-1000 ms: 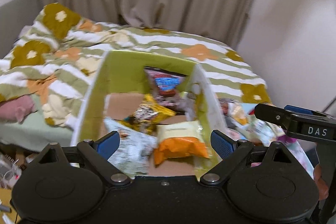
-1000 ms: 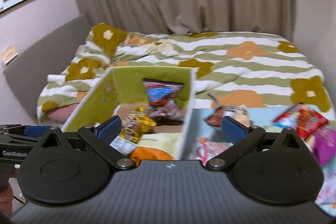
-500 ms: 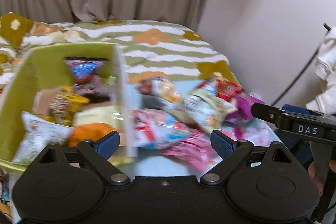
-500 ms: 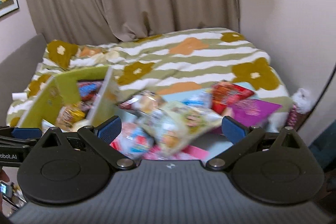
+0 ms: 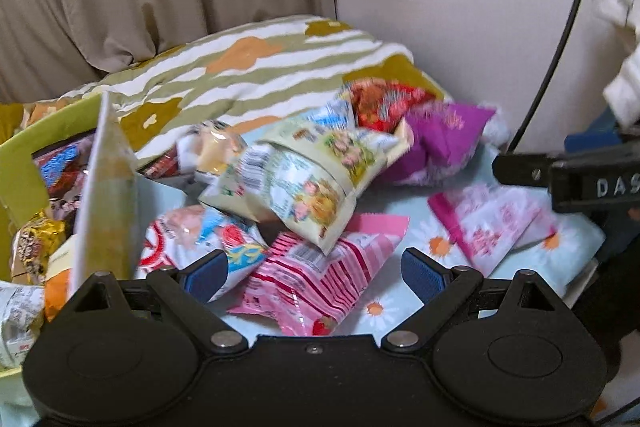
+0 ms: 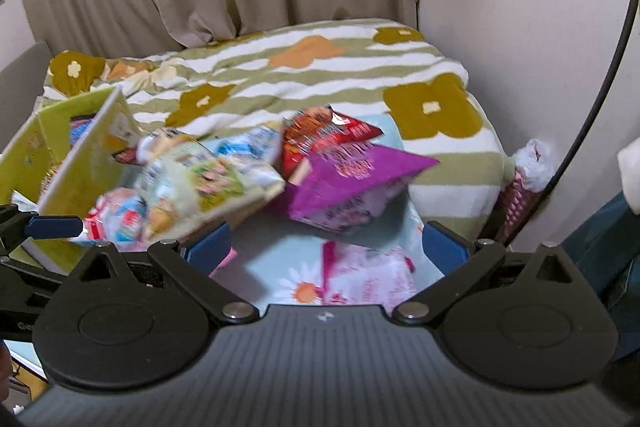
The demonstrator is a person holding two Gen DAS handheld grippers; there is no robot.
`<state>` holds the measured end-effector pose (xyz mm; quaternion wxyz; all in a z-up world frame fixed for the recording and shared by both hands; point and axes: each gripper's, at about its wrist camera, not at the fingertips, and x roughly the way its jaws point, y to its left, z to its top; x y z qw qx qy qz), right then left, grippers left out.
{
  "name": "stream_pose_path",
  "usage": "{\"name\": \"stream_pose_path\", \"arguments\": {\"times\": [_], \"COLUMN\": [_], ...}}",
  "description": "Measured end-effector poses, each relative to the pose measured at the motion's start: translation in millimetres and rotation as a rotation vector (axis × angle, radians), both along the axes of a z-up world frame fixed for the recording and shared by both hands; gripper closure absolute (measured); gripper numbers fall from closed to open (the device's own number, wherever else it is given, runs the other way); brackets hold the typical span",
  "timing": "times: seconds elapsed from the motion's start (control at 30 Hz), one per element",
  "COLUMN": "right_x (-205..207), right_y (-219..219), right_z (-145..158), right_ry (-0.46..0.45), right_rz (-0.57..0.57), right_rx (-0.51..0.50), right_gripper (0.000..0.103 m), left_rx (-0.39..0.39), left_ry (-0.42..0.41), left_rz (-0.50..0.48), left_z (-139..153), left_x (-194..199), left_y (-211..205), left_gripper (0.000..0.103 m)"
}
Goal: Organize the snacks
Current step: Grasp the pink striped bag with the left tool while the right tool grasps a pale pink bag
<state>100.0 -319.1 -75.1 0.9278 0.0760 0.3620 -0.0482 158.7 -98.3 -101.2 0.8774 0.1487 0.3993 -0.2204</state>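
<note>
Loose pile of crinkly plastic snack bags lies on a pale blue daisy-print cloth (image 5: 404, 303) spread over the striped floral quilt (image 6: 320, 75), just to the right of a lime-green cardboard box (image 5: 24, 167) that already holds several packets. Landmark is the box: nearest to its white side wall sits a red-white-and-blue glossy pouch (image 5: 188, 239); further from the box and partly under the heap, a pink-and-white striped flat packet (image 5: 320, 279); on top of those, a cream pillow bag with cartoon print (image 5: 312, 183), tilted and propped on its neighbours. Farther from the box are a red foil bag (image 6: 324, 135), a magenta bag (image 6: 352, 171) and a pale pink flat pack (image 5: 496, 227) lying alone on the cloth. Left gripper (image 5: 316, 271) hovers over the striped packet with jaws spread wide, nothing between the pads; right gripper (image 6: 324, 247) hangs over the pale pink pack, jaws likewise spread and empty. Bags likely light, air-puffed, soft-walled and slick; contents probably crushable, so a hard pinch on the belly risks breakage or a pop. Best hold judged to be the flat crimped seal edge or a corner, where the film is doubled and stiff. Cream bag is on top, so lifting it first should avoid dragging the others. Frames are motion-blurred; print details unreadable.
</note>
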Motion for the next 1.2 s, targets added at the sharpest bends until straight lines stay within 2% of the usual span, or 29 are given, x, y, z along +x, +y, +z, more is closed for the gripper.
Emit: {"name": "stream_pose_path", "arguments": {"times": [0.2, 0.4, 0.67, 0.77, 1.0, 1.2], "right_x": [10, 13, 19, 22, 25, 27], "right_y": [-9, -12, -14, -12, -10, -11], "right_z": [-31, -57, -76, -80, -87, -90], "right_ry": [0.029, 0.062, 0.089, 0.096, 0.103, 0.108], "right_rz": [0.019, 0.023, 0.032, 0.041, 0.06, 0.071], "right_rx": [-0.03, -0.027, -0.022, -0.02, -0.014, -0.014], "right_gripper": [0.0, 0.0, 0.0, 0.0, 0.0, 0.0], "left_rx": [0.154, 0.264, 0.35, 0.385, 0.427, 0.436], "left_ry": [-0.065, -0.119, -0.153, -0.168, -0.188, -0.183], "left_rz": [-0.087, -0.15, -0.172, -0.172, -0.159, -0.133], "left_z": [-33, -56, -69, -73, -82, -78], "left_x": [-4, -5, 4, 3, -9, -16], "left_y": [-25, -39, -46, -48, -48, -50], "left_gripper": [0.009, 0.01, 0.016, 0.02, 0.022, 0.034]}}
